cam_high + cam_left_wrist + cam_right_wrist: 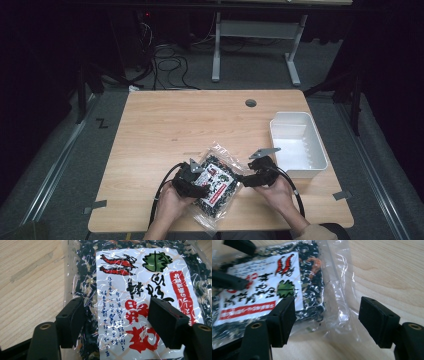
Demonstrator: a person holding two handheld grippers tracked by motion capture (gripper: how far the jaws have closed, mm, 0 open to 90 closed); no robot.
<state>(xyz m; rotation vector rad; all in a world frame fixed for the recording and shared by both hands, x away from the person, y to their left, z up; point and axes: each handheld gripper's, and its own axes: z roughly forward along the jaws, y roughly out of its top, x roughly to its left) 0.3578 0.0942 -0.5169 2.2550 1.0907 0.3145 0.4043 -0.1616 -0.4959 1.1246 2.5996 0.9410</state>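
One clear plastic packet (216, 186) of dark dried flakes lies flat on the light wooden table (165, 125), near its front edge and between the two hands. Its white label (140, 305) carries two red printed shrimps, a green leaf-shaped emblem, large black and red East Asian characters, columns of small blue script, and a red band with white characters; none of it can be read with certainty. The left claw (115, 322) stands wide over the label, its jaws on either side of the printed panel; whether the pads touch the film cannot be told. The right claw (327, 320) is also wide, one jaw over the packet's dark edge and the other above bare wood, with the transparent sealed margin lying between them, not gripped. One white rectangular plastic tub (300, 145) sits at the table's right side, well apart from the packet. One round cable hole (250, 103) is set near the far edge.
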